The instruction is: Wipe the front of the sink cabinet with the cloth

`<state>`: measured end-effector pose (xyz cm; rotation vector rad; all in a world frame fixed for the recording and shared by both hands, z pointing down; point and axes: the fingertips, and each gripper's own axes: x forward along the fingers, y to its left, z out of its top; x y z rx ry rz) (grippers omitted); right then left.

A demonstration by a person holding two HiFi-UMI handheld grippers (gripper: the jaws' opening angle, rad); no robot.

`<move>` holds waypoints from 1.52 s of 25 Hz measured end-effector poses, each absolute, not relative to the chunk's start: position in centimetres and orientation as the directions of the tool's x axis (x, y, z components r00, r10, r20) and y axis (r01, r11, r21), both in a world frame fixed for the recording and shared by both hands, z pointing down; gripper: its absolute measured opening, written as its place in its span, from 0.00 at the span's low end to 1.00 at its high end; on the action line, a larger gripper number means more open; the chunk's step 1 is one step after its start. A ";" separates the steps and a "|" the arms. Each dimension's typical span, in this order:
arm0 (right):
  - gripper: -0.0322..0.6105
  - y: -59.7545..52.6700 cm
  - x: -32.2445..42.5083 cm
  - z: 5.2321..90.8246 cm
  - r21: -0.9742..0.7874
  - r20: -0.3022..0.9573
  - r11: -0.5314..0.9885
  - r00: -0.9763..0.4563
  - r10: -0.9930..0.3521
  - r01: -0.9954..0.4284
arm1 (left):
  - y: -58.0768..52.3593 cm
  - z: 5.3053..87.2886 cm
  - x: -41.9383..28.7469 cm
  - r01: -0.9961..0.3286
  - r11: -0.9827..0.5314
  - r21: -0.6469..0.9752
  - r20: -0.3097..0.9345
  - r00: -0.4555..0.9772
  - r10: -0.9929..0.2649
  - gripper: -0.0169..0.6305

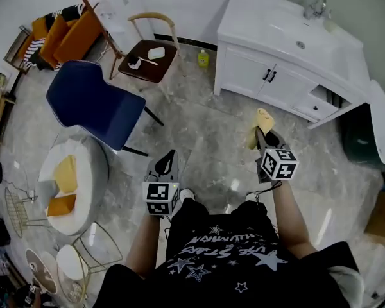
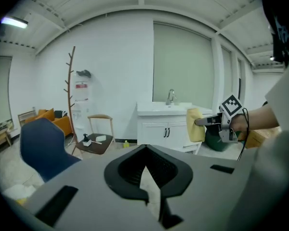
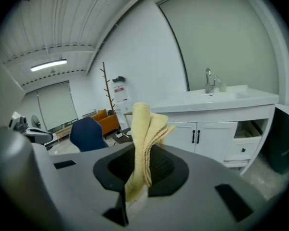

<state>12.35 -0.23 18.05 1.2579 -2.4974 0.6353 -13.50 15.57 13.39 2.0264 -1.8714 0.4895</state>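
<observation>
"Where's the cloth (image 3: 143,143)?"

"Clamped in the right gripper (image 1: 263,140). It's pale yellow, folded into a thick bunch, standing upright out of the jaws with its loose edges flopping to one side."

"Touching the sink cabinet (image 1: 269,69)?"

"No, well apart, held in the air in front of it."

"And the cabinet?"

"White, standing on the floor against the wall, with a white basin top and a metal tap. Two closed doors with dark handles; at its right end, an open gap above a small drawer with a dark knob."
</observation>
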 end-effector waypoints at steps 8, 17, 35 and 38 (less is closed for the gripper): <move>0.14 2.7 10.0 16.2 -0.253 0.438 0.319 -0.402 -0.804 -0.913 | 13.1 14.1 -19.5 -0.958 -0.274 0.089 0.478 0.282 -0.832 0.05; 0.14 2.9 13.0 19.5 -0.230 0.513 0.201 -0.294 -0.806 -0.952 | 9.4 16.6 -19.5 -0.939 -0.326 0.107 0.510 0.334 -0.793 0.05; 0.14 -23.5 8.2 30.9 -0.280 0.507 0.321 -0.423 -0.751 -0.905 | -13.6 23.0 -17.6 -0.968 -0.233 0.093 0.529 0.246 -0.812 0.05; 0.14 -27.0 6.7 32.3 -0.276 0.492 0.361 -0.453 -0.743 -0.891 | -17.2 24.4 -18.0 -0.971 -0.214 0.106 0.511 0.238 -0.826 0.05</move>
